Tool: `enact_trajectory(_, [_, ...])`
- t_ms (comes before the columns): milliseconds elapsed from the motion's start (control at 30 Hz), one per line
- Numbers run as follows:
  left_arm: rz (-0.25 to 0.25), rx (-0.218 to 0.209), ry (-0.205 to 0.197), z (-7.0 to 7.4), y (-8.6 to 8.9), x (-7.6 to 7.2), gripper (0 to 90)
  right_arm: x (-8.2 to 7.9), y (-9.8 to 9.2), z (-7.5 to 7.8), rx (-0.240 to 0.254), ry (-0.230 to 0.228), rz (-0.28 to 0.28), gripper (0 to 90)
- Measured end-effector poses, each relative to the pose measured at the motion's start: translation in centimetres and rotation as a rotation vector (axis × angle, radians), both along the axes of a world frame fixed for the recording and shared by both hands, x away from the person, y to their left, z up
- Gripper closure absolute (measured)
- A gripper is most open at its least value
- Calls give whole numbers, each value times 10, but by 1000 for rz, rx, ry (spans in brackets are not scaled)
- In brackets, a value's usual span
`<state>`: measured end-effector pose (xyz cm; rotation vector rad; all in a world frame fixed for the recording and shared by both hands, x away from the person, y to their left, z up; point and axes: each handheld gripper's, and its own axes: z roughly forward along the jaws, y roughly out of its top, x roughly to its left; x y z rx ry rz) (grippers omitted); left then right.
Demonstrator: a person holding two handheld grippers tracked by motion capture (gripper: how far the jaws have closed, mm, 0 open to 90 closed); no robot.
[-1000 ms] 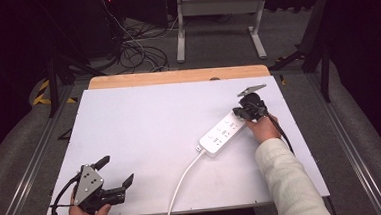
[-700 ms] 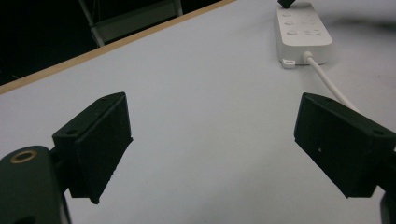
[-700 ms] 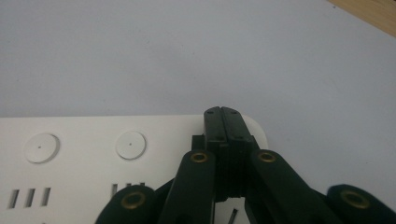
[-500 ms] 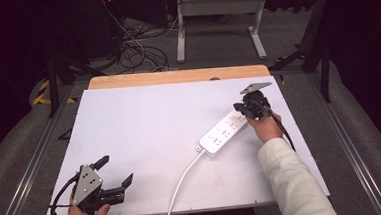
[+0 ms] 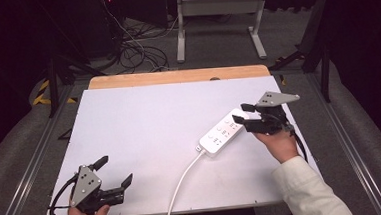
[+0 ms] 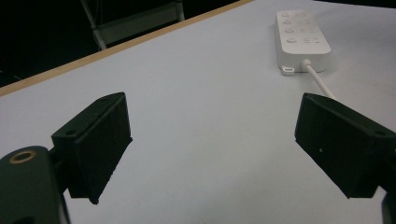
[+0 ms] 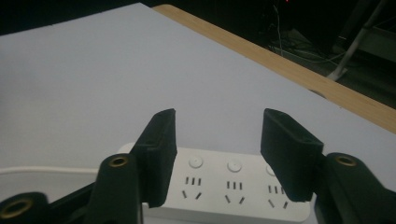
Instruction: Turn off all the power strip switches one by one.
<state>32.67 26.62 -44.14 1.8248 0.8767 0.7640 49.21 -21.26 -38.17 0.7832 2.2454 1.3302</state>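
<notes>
A white power strip (image 5: pixel 222 133) lies slantwise on the right half of the white tabletop (image 5: pixel 144 120), and its white cable (image 5: pixel 183 180) runs off the near edge. My right gripper (image 5: pixel 239 113) hovers just over the strip's far end. Its jaws have just been opening and stand apart with nothing between them. In the right gripper view the strip (image 7: pixel 219 186) shows below the right gripper (image 7: pixel 218 121). My left gripper (image 5: pixel 116 170) rests open at the near left corner. In the left gripper view the left gripper (image 6: pixel 212 140) faces the strip (image 6: pixel 303 39) across bare table.
A wooden table edge (image 5: pixel 176 77) borders the white top at the back. Beyond it stand a metal frame (image 5: pixel 218 15) and loose floor cables (image 5: pixel 135 51). Grey rails run along both sides of the table.
The right gripper has lifted off the strip's far end and drawn back to the right, and its jaws went from shut to open. The strip and left gripper have not moved.
</notes>
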Motion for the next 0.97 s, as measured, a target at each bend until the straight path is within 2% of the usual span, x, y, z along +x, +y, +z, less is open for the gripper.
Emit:
enact_trajectory(167, [-3, 6, -5, 0, 1, -1, 106, -26, -16, -4, 48, -22, 24, 326])
enact_trajectory(333, [0, 2, -9, 0, 0, -3, 103, -44, -28, -18, 81, -28, 42, 236])
enact_trajectory(433, [-1, -18, 1, 0, 1, -3, 102, -55, -32, -28, 64, -34, 34, 145])
enact_trajectory(500, [-1, -18, 1, -1, 1, -3, 101, -61, -33, -35, 54, -14, 36, 112])
enact_trajectory(700, [-6, -15, 4, -1, 0, -4, 101, -74, -39, -56, 73, 23, 39, 57])
enact_trajectory(767, [-7, 17, -3, -1, -1, -4, 100, -77, -42, -65, 73, 33, 37, 42])
enact_trajectory(867, [-5, 35, -8, -2, -2, -4, 101, -80, -46, -75, 66, 49, 29, 34])
enact_trajectory(967, [-10, 24, -3, -3, -2, -3, 98, -80, -47, -78, 68, 51, 25, 26])
